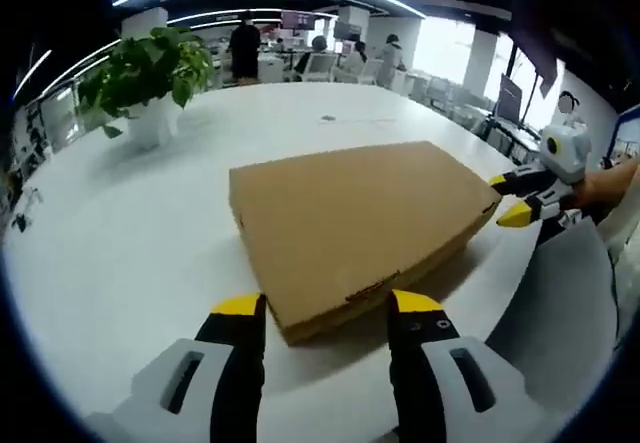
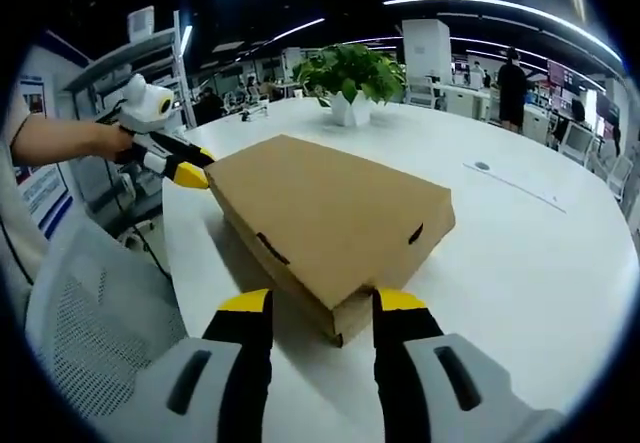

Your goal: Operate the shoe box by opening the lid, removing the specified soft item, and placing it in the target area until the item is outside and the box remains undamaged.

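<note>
A flat brown cardboard shoe box [image 1: 360, 218] lies on the white round table [image 1: 120, 243] with its lid down. My left gripper [image 1: 328, 308] is open, its yellow-tipped jaws standing either side of the box's near corner. My right gripper [image 1: 507, 196] comes in from the right, its tips at the box's right corner. In the right gripper view the same box [image 2: 320, 208] fills the middle, and my right gripper [image 2: 322, 303] is open astride a corner of it. The left gripper [image 2: 195, 165], held by a hand, sits at the box's far left corner. What the box holds is hidden.
A leafy plant in a white pot [image 1: 150, 78] [image 2: 350, 78] stands on the far side of the table. A grey mesh chair [image 1: 560, 303] [image 2: 90, 313] is pushed against the table edge. A small dark object [image 2: 482, 166] lies beyond the box. People stand far back among desks.
</note>
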`<state>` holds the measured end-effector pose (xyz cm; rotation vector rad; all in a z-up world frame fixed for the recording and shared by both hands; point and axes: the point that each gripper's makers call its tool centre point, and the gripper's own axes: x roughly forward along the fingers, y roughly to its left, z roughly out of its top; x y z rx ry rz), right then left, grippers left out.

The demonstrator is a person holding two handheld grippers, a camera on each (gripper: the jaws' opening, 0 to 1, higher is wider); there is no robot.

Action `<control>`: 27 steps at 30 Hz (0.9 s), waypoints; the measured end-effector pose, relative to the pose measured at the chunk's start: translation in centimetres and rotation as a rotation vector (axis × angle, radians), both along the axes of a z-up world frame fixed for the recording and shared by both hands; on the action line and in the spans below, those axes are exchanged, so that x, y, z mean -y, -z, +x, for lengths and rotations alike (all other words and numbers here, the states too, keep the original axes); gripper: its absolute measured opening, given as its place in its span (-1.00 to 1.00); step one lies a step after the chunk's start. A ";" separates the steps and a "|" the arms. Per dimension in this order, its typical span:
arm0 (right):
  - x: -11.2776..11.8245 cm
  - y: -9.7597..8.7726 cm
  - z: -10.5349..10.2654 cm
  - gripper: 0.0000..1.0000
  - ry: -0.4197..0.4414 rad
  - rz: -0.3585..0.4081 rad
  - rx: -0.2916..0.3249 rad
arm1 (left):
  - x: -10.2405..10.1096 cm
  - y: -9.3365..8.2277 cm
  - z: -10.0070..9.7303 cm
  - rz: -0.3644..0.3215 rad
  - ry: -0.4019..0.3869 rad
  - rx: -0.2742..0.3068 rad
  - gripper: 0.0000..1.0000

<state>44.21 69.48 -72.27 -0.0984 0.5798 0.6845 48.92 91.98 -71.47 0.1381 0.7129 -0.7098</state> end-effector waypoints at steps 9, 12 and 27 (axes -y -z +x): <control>-0.2 -0.5 0.1 -0.21 0.015 0.025 0.004 | 0.1 -0.5 -0.1 -0.003 0.014 -0.007 0.02; -0.1 -0.8 0.1 -0.22 0.020 0.032 0.006 | 0.1 -0.7 -0.1 -0.002 0.018 -0.003 0.01; -0.2 -3.1 0.0 -0.18 0.027 0.050 0.048 | 0.5 -2.7 -0.3 -0.019 0.027 0.042 0.17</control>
